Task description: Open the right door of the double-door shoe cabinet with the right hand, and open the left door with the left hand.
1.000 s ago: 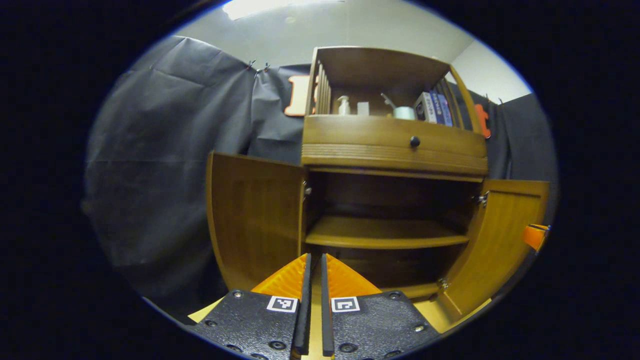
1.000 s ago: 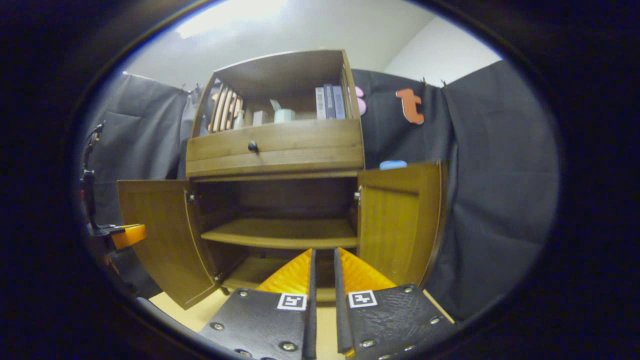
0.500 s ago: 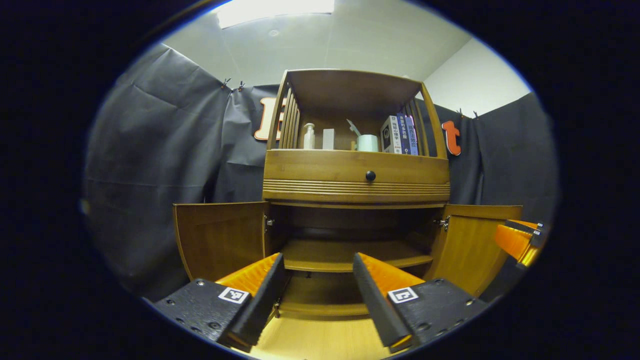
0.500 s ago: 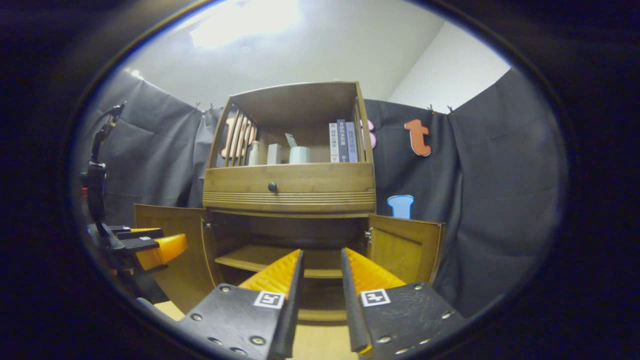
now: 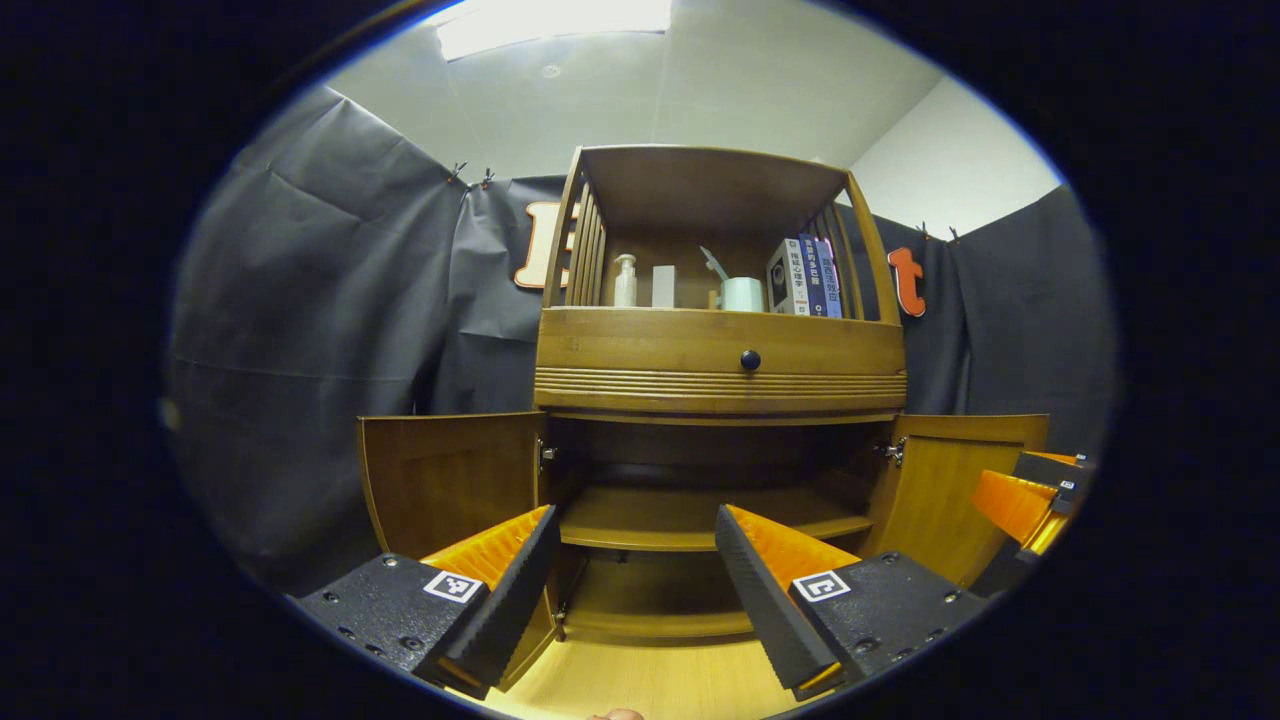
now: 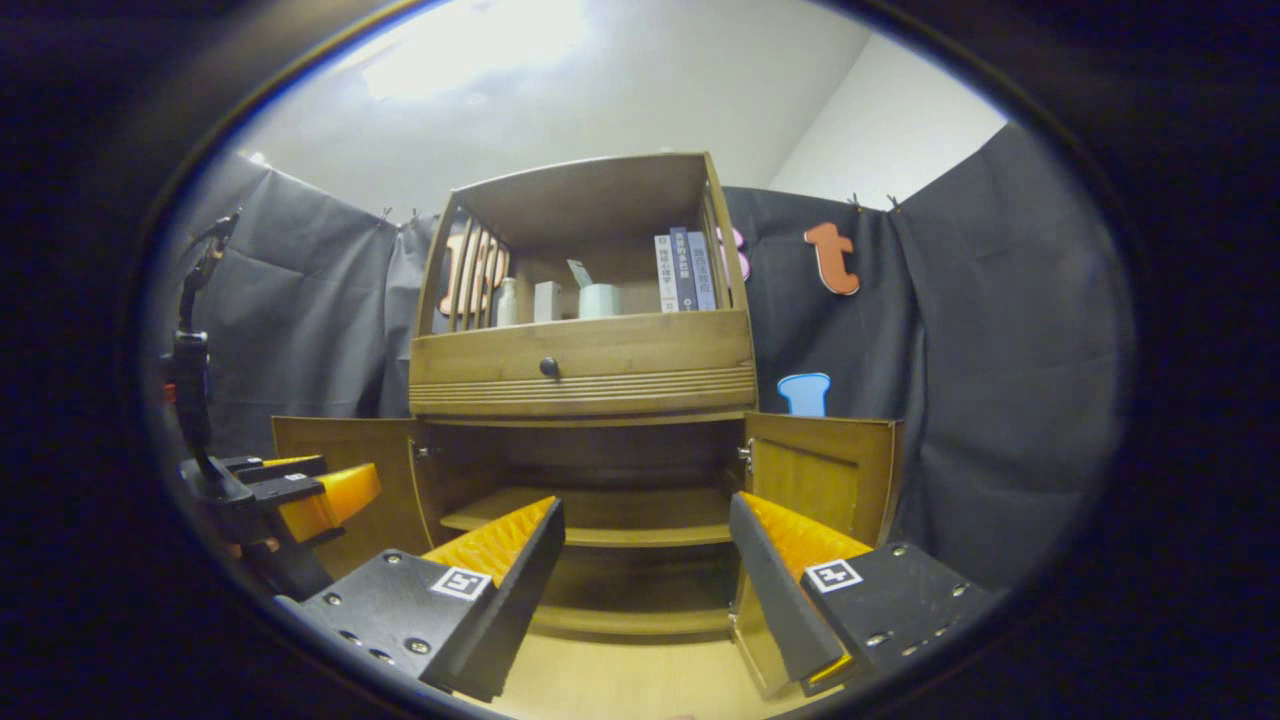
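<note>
Left gripper view: both grippers (image 5: pixel 632 580) (image 6: pixel 645 590) gape before the wide-open cabinet (image 5: pixel 720 370), books (image 5: pixel 802 277) above.

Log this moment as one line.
left door open | right door open | left tool open, holding nothing | right tool open, holding nothing

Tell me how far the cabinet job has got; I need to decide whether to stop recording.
Done: the right door and the left door both stand swung wide, with the inner shelf exposed. In hand: nothing; the left gripper and the right gripper are both open and off the doors, in front of the cabinet. Left: nothing of the task that I can see.
</note>
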{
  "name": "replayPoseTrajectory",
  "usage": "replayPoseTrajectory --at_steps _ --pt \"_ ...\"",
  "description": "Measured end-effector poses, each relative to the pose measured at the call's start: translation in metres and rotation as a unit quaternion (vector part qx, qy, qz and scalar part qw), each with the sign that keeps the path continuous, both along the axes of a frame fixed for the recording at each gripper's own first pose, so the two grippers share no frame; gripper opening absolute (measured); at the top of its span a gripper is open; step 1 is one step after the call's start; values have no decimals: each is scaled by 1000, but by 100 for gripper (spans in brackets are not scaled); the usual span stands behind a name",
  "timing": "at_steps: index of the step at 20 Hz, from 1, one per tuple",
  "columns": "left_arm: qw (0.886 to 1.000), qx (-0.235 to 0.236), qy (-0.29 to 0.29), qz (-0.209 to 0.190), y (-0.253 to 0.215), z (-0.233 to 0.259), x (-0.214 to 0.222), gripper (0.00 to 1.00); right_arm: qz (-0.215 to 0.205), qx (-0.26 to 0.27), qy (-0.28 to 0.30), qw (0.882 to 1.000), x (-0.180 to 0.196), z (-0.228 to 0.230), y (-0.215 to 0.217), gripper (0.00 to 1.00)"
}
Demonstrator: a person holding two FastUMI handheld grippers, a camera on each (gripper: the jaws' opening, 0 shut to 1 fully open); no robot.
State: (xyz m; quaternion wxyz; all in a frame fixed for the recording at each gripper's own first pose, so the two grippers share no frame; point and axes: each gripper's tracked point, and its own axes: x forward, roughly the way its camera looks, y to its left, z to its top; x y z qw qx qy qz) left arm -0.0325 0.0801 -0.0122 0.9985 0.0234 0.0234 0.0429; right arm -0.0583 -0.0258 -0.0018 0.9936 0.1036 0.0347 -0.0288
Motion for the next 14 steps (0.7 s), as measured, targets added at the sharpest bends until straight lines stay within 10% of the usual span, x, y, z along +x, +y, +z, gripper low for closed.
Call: replayPoseTrajectory --at_steps 14 --pt "989 17 11 -145 -43 -12 2 97 -92 -19 1 996 -48 3 -10 98"
